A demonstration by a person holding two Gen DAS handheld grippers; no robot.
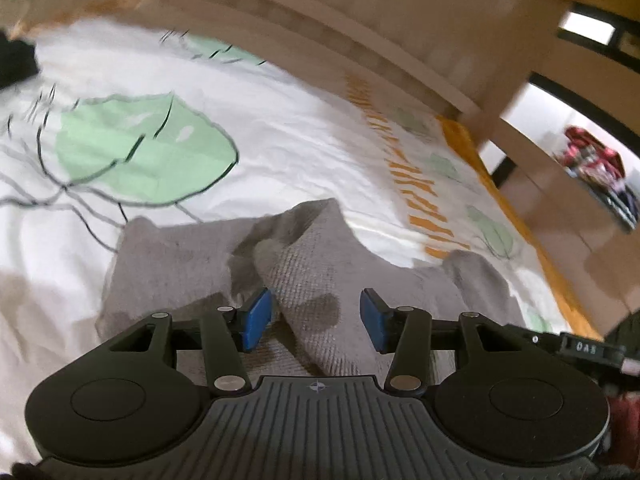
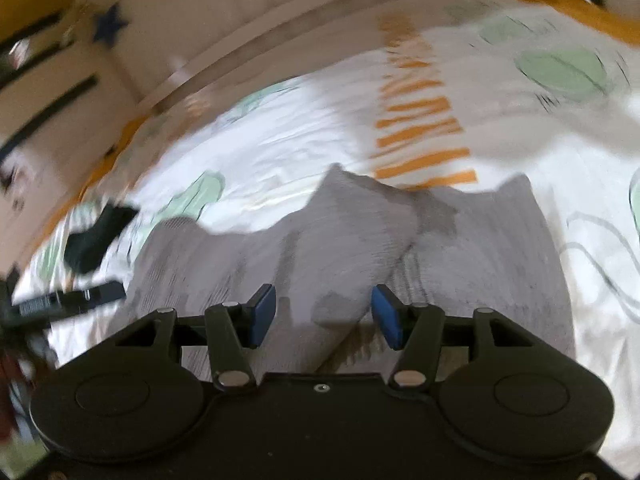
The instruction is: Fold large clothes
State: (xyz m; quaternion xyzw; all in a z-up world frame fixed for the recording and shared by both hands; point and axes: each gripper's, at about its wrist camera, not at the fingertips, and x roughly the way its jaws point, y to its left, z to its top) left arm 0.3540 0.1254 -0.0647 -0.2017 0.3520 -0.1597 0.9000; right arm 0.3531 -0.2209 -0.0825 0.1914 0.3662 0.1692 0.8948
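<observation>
Grey garment [image 1: 312,264], rumpled on leaf-print bedsheet [image 1: 280,140]; left gripper [image 1: 316,318] and right gripper [image 2: 324,316] above it, fingers parted, pads clear of cloth, holding nothing.

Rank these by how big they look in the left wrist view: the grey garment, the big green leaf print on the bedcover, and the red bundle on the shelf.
1. Grey garment, though nearness to the camera inflates it.
2. Green leaf print.
3. Red bundle, small and far off.
</observation>
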